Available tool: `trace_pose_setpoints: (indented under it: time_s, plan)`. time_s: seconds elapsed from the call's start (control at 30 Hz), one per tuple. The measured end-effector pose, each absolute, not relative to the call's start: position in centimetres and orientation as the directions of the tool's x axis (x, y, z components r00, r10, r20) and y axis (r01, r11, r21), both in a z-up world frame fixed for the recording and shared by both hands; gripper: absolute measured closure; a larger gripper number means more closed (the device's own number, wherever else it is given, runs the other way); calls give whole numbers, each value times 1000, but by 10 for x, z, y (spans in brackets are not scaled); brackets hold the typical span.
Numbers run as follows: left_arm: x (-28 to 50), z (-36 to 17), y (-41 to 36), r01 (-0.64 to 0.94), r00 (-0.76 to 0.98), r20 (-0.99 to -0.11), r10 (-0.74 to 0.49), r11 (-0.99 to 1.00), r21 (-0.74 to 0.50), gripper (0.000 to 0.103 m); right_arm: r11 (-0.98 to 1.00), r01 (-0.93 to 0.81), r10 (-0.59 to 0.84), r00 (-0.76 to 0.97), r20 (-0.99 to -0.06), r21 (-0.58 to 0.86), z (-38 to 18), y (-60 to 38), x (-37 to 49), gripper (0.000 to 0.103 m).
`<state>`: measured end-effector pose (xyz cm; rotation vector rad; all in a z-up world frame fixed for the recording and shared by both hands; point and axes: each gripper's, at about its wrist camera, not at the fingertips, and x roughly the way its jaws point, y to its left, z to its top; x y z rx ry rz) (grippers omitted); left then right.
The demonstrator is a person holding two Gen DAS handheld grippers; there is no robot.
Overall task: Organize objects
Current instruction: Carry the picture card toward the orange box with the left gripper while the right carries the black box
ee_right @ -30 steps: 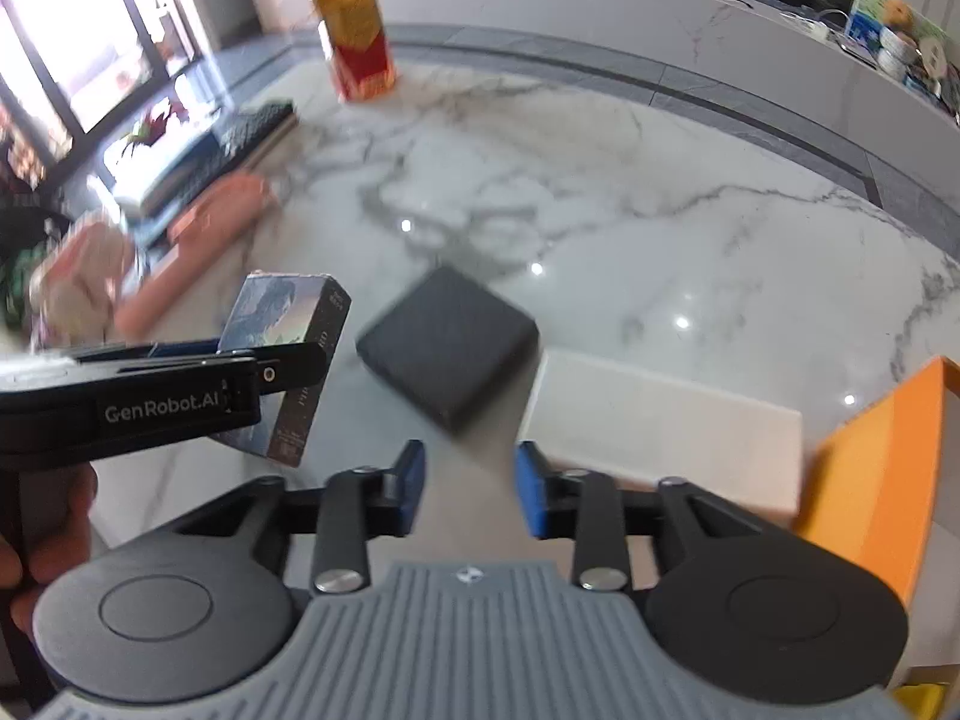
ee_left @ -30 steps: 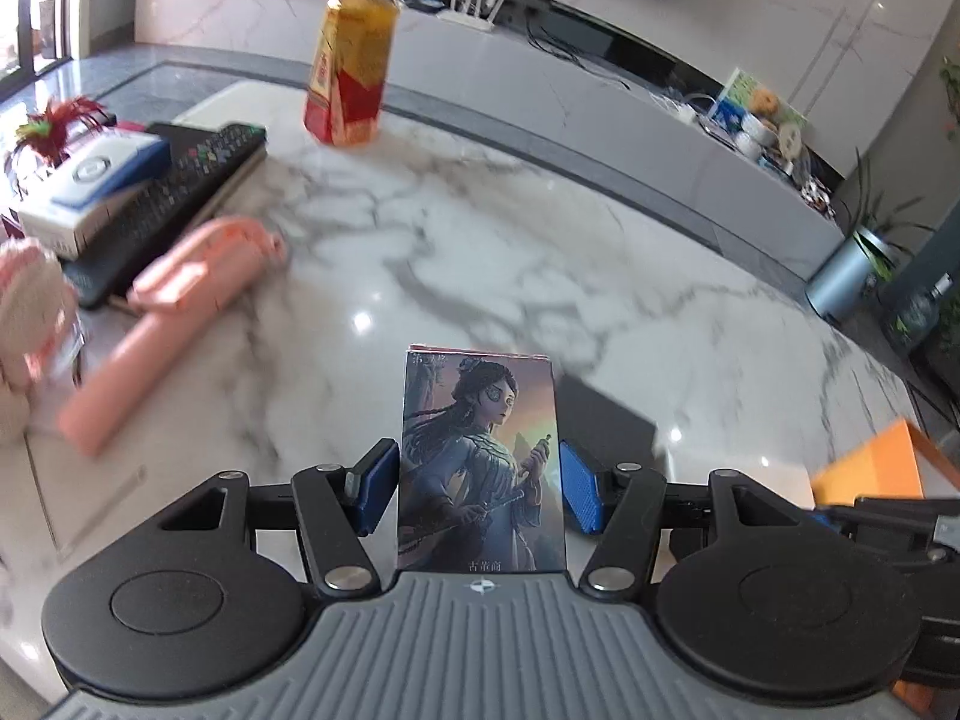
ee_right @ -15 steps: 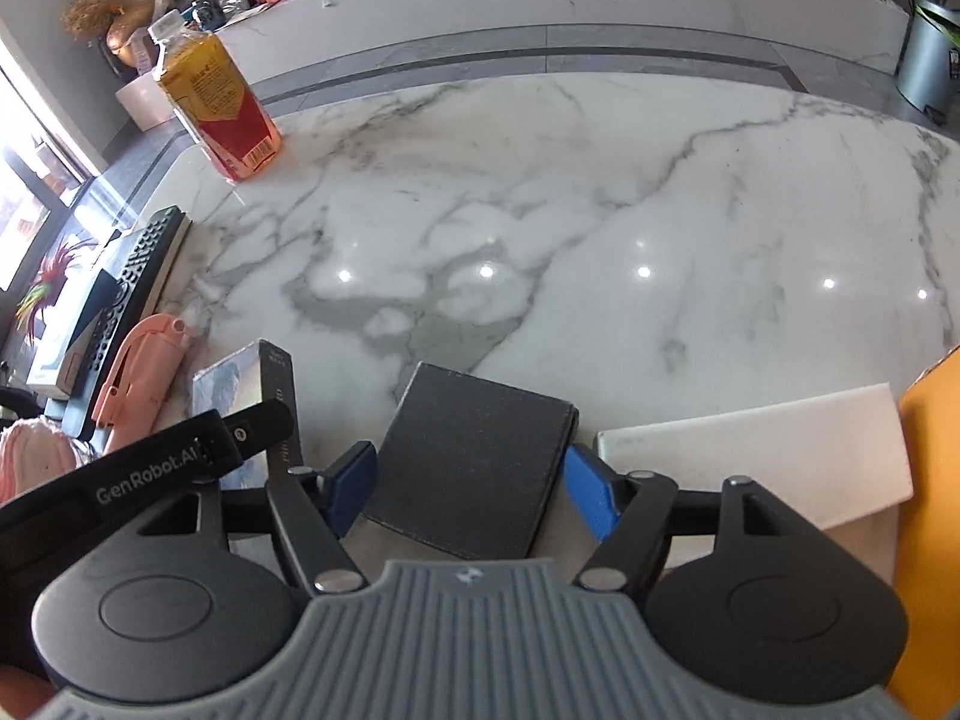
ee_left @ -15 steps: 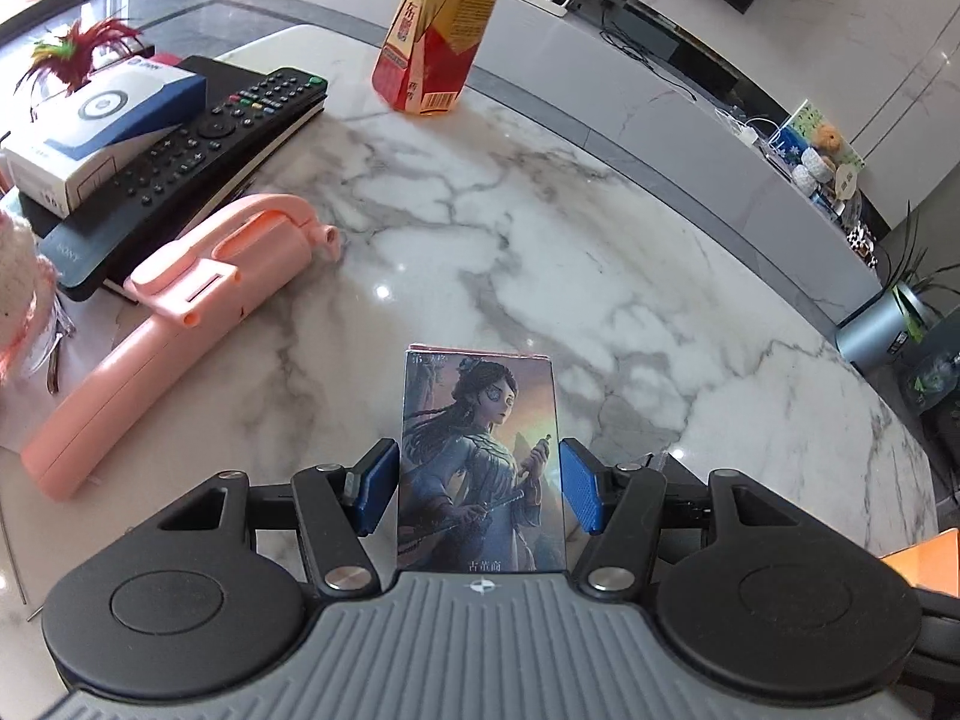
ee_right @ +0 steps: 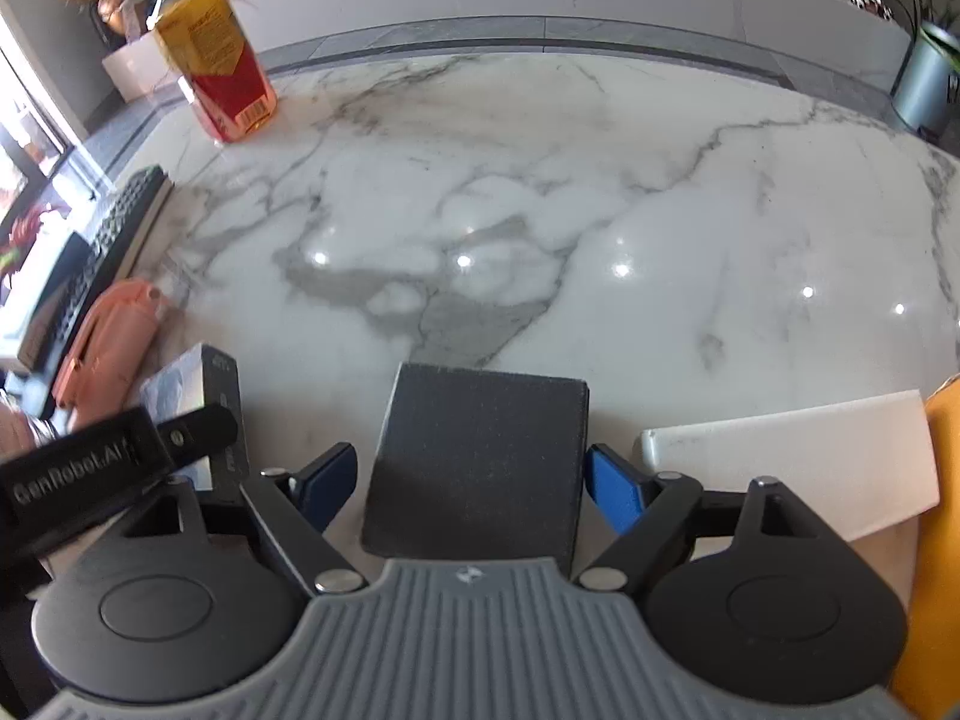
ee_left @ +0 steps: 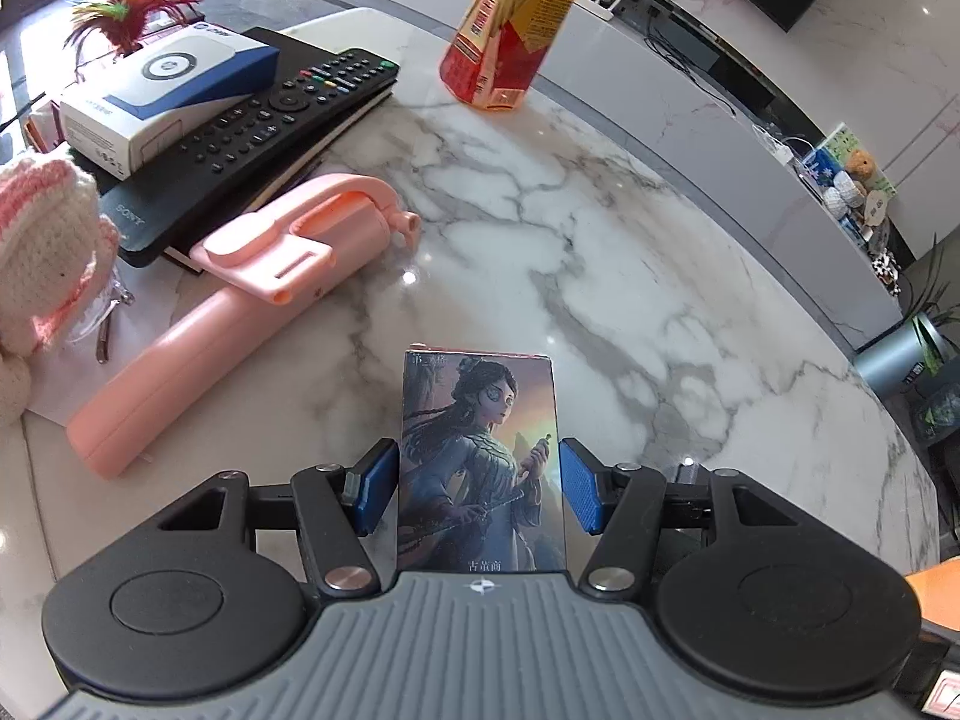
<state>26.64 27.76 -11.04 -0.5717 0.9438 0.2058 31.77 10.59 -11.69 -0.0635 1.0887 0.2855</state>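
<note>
A card box (ee_left: pixel 480 450) printed with a painted figure stands upright between the blue pads of my left gripper (ee_left: pixel 480 480), which is shut on it just above the marble table (ee_left: pixel 600 252). The right wrist view shows the same card box (ee_right: pixel 180 390) at the lower left, with the left gripper's finger (ee_right: pixel 120 456) across it. A flat black box (ee_right: pixel 480 450) lies on the table between the jaws of my right gripper (ee_right: pixel 471 480). Those jaws are opening, and a small gap shows on each side of the black box.
At the left lie a pink handheld device (ee_left: pixel 240 300), a black remote (ee_left: pixel 282 114) on a dark notebook, a white and blue box (ee_left: pixel 162 90) and a knitted toy (ee_left: pixel 36 240). A drink bottle (ee_left: pixel 510 30) stands at the back. A white flat box (ee_right: pixel 792 468) and an orange object (ee_right: pixel 942 540) sit at the right.
Both grippers have come lower over the table. The right jaws have widened and now straddle the black box. The left gripper still grips the card box.
</note>
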Motion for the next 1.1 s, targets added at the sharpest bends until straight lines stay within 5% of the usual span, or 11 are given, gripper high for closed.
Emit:
trace_pose_setpoints:
  time_s: [0.4, 0.67, 1.1]
  plan:
    - [248, -97, 261, -274, 624, -753, -209, 844, -461, 36, 931, -331, 304, 460, -834, 157, -73, 79, 275, 25]
    - [218, -53, 216, -93, 694, -635, -340, 832, -547, 36, 916, -370, 358, 572, -738, 158, -11, 18, 218, 25]
    - [197, 14, 51, 242, 612, -588, -529, 833, -497, 36, 980, -190, 174, 670, -722, 60, 19, -166, 176, 25]
